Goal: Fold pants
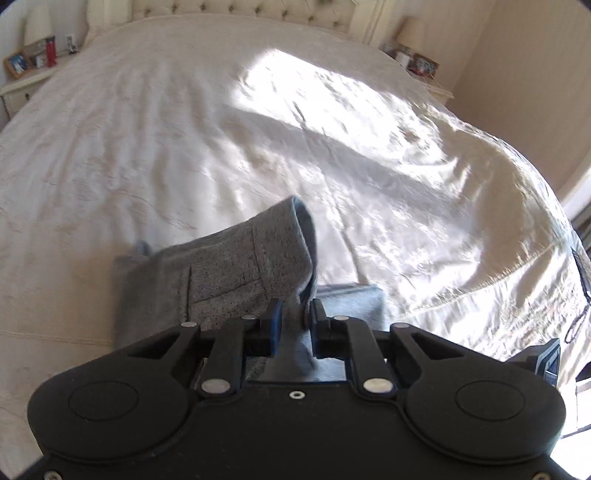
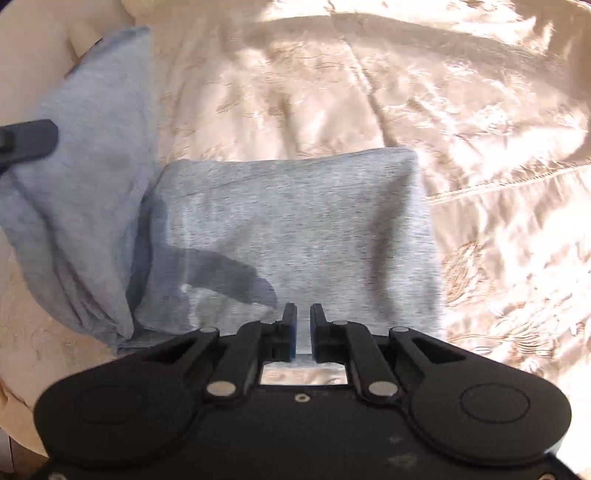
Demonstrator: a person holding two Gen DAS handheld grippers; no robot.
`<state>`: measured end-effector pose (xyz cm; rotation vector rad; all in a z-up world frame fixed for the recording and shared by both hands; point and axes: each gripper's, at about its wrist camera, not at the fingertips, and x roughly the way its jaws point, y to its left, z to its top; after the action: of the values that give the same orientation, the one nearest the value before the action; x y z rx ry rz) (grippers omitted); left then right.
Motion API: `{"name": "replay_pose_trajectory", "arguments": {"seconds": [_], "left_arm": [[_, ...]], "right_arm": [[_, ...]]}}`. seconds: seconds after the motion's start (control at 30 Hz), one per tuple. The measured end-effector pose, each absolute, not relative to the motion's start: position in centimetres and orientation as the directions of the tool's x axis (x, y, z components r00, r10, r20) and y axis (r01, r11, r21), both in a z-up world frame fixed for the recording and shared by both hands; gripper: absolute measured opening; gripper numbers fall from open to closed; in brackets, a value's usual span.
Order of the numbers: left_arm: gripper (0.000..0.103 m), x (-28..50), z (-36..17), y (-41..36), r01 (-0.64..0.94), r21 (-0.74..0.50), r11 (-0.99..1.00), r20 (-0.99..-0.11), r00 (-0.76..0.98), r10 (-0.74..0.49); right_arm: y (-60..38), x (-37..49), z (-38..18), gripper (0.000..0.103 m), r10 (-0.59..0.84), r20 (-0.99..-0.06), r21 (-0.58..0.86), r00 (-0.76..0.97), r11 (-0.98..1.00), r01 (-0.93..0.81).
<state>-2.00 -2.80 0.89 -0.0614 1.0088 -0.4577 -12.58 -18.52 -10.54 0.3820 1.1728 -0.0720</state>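
- The left gripper (image 1: pixel 297 308) is nearest in the left wrist view. Its jaws stand narrow and grey cloth sits between them. It looks like they hold a bunched edge of the pants (image 1: pixel 236 266), just below the lifted end.
- The right gripper (image 2: pixel 303 314) has its jaws almost together. Only a thin slit shows between the pads. Whether they pinch the near edge of the pants (image 2: pixel 295 229) cannot be told, since that edge is hidden under the tool.
- The pants lie on the bed cover (image 2: pixel 480 110), near its front edge. They are already folded into a short, thick pad.
- One end with a stitched band (image 1: pixel 291 236) is lifted up off the pad and curls over. In the right wrist view that same raised flap (image 2: pixel 92 155) hangs on the left, with a finger (image 2: pixel 29 142) of the left gripper beside it.
- The cloth looks soft, light and floppy. It will likely droop and wrinkle where nobody holds it. It does not look slippery, and it will not break.
- A good place to hold seems to be the two corners of the loose end, one for each gripper, so it stays flat.
- The flat pad's long side runs left to right in the right wrist view. The raised end points up and away toward the far side of the bed.
- Far off stand the headboard (image 1: pixel 240 11) and side tables with picture frames (image 1: pixel 16 64).
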Motion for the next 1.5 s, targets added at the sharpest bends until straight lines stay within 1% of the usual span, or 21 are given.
{"name": "replay_pose_trajectory", "arguments": {"seconds": [0.07, 0.13, 0.2, 0.27, 0.33, 0.4, 0.5, 0.57, 0.6, 0.67, 0.8, 0.87, 1.0, 1.1, 1.13, 1.17, 1.2, 1.27, 1.37, 1.43, 1.5], "left_arm": [[0.021, -2.3, -1.3, -6.1, 0.355, -0.283, 0.891, -0.831, 0.373, -0.412], [0.022, -3.3, -2.1, -8.1, 0.382, -0.264, 0.885, -0.852, 0.338, -0.400], [0.024, -4.1, -2.0, -8.1, 0.387, -0.239, 0.891, -0.859, 0.344, -0.380], [0.027, -4.3, -1.8, -6.8, 0.367, -0.216, 0.905, -0.864, 0.359, -0.352], [0.028, -3.5, -2.3, -5.1, 0.322, -0.163, 0.933, -0.884, 0.372, -0.283], [0.028, -2.5, -3.3, -3.2, 0.266, -0.100, 0.959, -0.904, 0.379, -0.200], [0.028, -0.7, -5.4, 0.2, 0.154, -0.043, 0.987, -0.929, 0.357, -0.096], [0.028, 0.1, -6.7, 1.8, 0.112, -0.010, 0.994, -0.936, 0.348, -0.048], [0.028, 0.4, -7.4, 2.4, 0.106, 0.013, 0.994, -0.941, 0.339, -0.023], [0.028, 1.0, -9.3, 3.1, 0.103, 0.033, 0.994, -0.956, 0.295, 0.001], [0.028, 2.0, -12.7, 4.3, 0.091, -0.023, 0.996, -0.980, 0.195, -0.040], [0.028, 2.6, -13.0, 4.6, 0.081, -0.047, 0.996, -0.981, 0.182, -0.061], [0.029, 2.8, -12.4, 5.5, 0.092, -0.092, 0.991, -0.980, 0.169, -0.107], [0.029, 2.2, -11.1, 6.5, 0.085, -0.109, 0.990, -0.972, 0.200, -0.125], [0.029, 2.1, -10.6, 6.9, 0.081, -0.101, 0.992, -0.970, 0.212, -0.116], [0.029, 1.8, -10.1, 7.4, 0.076, -0.091, 0.993, -0.968, 0.227, -0.107], [0.029, 1.7, -9.6, 7.9, 0.069, -0.086, 0.994, -0.965, 0.241, -0.100], [0.029, 1.3, -8.6, 9.0, 0.051, -0.081, 0.995, -0.959, 0.269, -0.092], [0.029, 1.1, -7.2, 10.3, 0.031, -0.074, 0.997, -0.948, 0.309, -0.080], [0.029, 0.8, -6.4, 10.7, 0.032, -0.074, 0.997, -0.940, 0.331, -0.080], [0.029, 0.5, -5.9, 10.5, 0.043, -0.080, 0.996, -0.935, 0.342, -0.090]], "right_arm": [[-21.2, -13.3, -11.0, 0.011, 0.118, -0.924, 0.234, 0.365, 0.927, 0.293], [-23.3, -13.9, -11.2, 0.012, 0.102, -0.931, 0.219, 0.350, 0.924, 0.314], [-24.6, -14.3, -10.8, 0.013, 0.084, -0.931, 0.202, 0.356, 0.930, 0.307], [-24.6, -13.9, -10.8, 0.024, 0.076, -0.923, 0.194, 0.377, 0.939, 0.284], [-24.6, -13.3, -10.2, 0.047, 0.077, -0.907, 0.198, 0.414, 0.946, 0.257], [-24.0, -11.4, -9.9, 0.054, 0.099, -0.882, 0.221, 0.461, 0.950, 0.219], [-22.1, -8.6, -9.9, 0.070, 0.140, -0.864, 0.243, 0.484, 0.957, 0.157], [-20.6, -6.1, -10.4, 0.071, 0.176, -0.862, 0.249, 0.475, 0.964, 0.096], [-20.6, -6.1, -10.4, 0.072, 0.176, -0.862, 0.249, 0.475, 0.964, 0.096], [-19.7, -4.6, -11.3, 0.079, 0.196, -0.872, 0.254, 0.449, 0.964, 0.073], [-18.8, -2.7, -13.2, 0.080, 0.230, -0.891, 0.274, 0.392, 0.960, 0.060], [-18.7, -1.9, -14.6, 0.080, 0.246, -0.899, 0.285, 0.362, 0.957, 0.058], [-18.3, -1.1, -15.7, 0.082, 0.291, -0.894, 0.328, 0.342, 0.943, 0.054], [-17.9, -0.9, -15.9, 0.039, 0.358, -0.880, 0.393, 0.312, 0.918, 0.056], [-17.5, -0.9, -15.7, 0.028, 0.343, -0.887, 0.379, 0.310, 0.923, 0.063], [-17.1, -0.8, -15.3, 0.022, 0.325, -0.893, 0.358, 0.312, 0.932, 0.054], [-16.5, -0.8, -14.3, 0.010, 0.300, -0.900, 0.328, 0.316, 0.944, 0.039], [-15.5, -1.0, -12.1, 0.010, 0.261, -0.903, 0.281, 0.342, 0.960, 0.008], [-14.6, -2.6, -7.0, 0.008, 0.270, -0.864, 0.274, 0.425, 0.960, -0.053], [-15.3, -4.1, -4.6, 0.008, 0.269, -0.846, 0.291, 0.460, 0.956, -0.025], [-16.6, -5.5, -3.5, 0.008, 0.203, -0.855, 0.255, 0.478, 0.966, 0.046]]}}
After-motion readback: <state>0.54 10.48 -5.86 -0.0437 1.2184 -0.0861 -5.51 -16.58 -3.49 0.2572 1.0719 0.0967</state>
